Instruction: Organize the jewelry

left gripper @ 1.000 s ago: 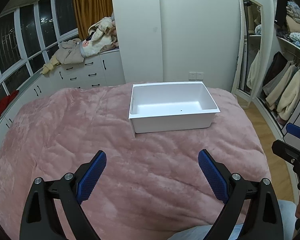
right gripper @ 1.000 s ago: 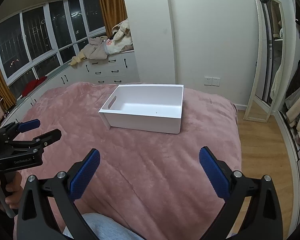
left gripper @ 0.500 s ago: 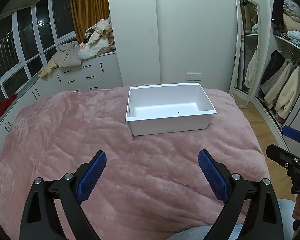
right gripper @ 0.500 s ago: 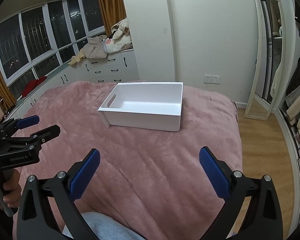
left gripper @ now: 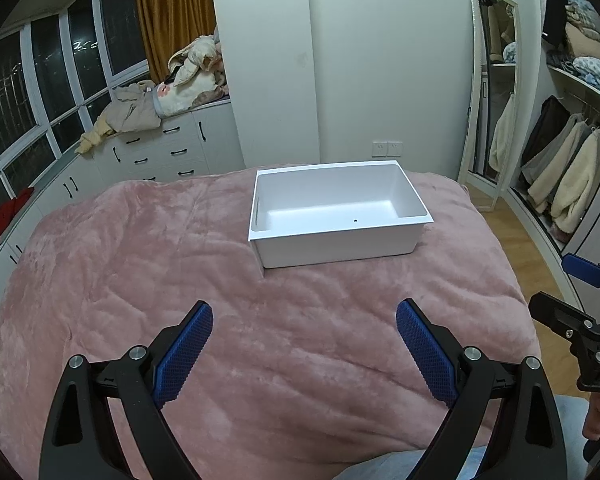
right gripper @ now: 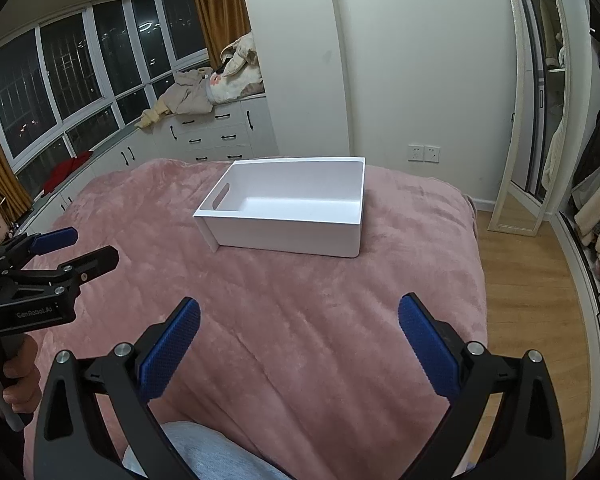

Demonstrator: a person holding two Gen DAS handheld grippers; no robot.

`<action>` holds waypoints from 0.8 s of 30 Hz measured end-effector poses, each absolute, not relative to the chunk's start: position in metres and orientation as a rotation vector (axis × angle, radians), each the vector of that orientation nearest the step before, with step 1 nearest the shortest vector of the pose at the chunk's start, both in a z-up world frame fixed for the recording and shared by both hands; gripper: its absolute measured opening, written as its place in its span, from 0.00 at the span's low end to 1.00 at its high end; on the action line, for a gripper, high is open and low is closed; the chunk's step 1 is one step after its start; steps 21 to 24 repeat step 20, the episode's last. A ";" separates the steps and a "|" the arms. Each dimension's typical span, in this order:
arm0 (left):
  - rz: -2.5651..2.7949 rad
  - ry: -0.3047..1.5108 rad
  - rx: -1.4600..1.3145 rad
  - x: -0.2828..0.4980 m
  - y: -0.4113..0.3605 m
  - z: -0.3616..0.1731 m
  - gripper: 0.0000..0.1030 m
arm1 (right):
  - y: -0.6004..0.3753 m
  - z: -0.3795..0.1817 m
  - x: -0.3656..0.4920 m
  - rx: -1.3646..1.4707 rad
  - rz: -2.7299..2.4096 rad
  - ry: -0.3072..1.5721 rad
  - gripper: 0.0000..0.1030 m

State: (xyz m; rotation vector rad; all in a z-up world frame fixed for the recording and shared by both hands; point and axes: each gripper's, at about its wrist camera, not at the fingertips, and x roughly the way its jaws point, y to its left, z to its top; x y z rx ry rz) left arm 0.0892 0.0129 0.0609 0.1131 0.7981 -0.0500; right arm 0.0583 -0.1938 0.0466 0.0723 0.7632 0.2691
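Observation:
A white rectangular box point(left gripper: 340, 236) stands open and empty on the pink blanket point(left gripper: 140, 264); it also shows in the right wrist view point(right gripper: 288, 232). No jewelry is visible in either view. My left gripper point(left gripper: 304, 320) is open and empty, held above the near part of the bed, well short of the box. My right gripper point(right gripper: 300, 312) is open and empty too, to the right of the left one. The right gripper shows at the right edge of the left wrist view point(left gripper: 572, 292), and the left gripper shows at the left edge of the right wrist view point(right gripper: 76, 246).
White drawers point(left gripper: 168, 156) with piled clothes point(left gripper: 172, 88) line the windows at the back left. A standing mirror point(left gripper: 488, 120) and an open wardrobe with hanging coats point(left gripper: 560, 176) are on the right. Wooden floor point(right gripper: 520, 280) borders the bed's right side.
Both cameras have shifted slightly, so the box sits a little lower and further left in view. Both grippers stay open and empty.

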 end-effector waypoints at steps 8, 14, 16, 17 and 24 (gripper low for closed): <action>-0.050 0.801 0.112 0.091 0.014 0.060 0.92 | -0.195 0.044 0.059 0.077 0.271 0.771 0.95; -0.052 0.802 0.111 0.091 0.013 0.060 0.92 | -0.197 0.042 0.060 0.087 0.278 0.777 0.95; -0.052 0.803 0.110 0.091 0.014 0.059 0.92 | -0.197 0.041 0.060 0.086 0.274 0.778 0.95; -0.051 0.802 0.110 0.091 0.013 0.059 0.92 | -0.197 0.040 0.060 0.087 0.277 0.779 0.95; -0.057 0.806 0.097 0.092 0.014 0.059 0.92 | -0.196 0.040 0.061 0.087 0.276 0.781 0.95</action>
